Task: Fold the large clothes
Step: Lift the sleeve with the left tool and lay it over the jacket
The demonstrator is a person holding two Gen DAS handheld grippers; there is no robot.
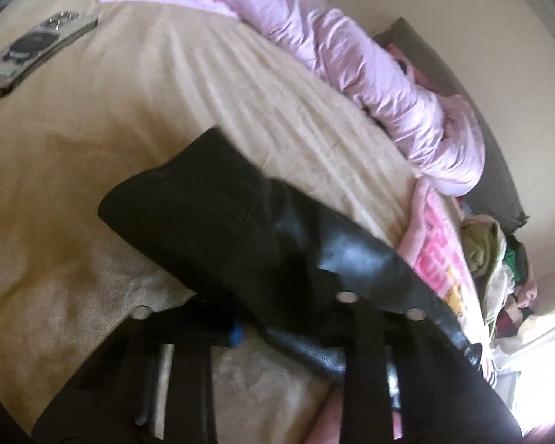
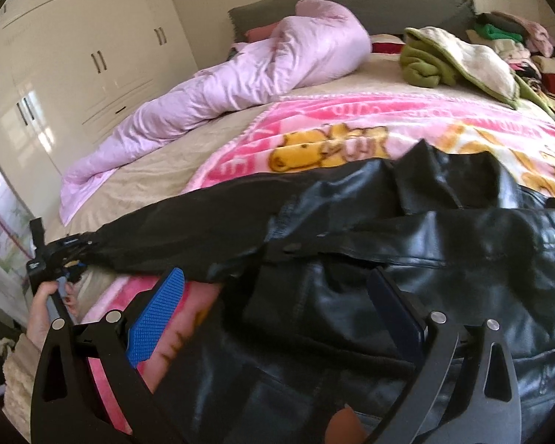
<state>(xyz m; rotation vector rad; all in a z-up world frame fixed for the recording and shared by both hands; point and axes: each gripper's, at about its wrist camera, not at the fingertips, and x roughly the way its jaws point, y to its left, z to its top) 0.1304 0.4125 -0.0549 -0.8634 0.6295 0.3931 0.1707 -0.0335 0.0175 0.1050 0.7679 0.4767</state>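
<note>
Black leather jacket (image 2: 407,259) sprawls on the bed (image 1: 74,166). Your left claw (image 2: 68,255) is clamped on its sleeve cuff; right claw (image 2: 277,318) gapes wide, empty, over the body. Heavy, slick, floppy: pinch seams or hem.

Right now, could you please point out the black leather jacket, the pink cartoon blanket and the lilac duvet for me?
black leather jacket (image 2: 444,259): right wrist view, on its shiny front panel.
pink cartoon blanket (image 2: 314,144): right wrist view, on the yellow bear print.
lilac duvet (image 2: 240,81): right wrist view, on its rumpled middle.
</note>
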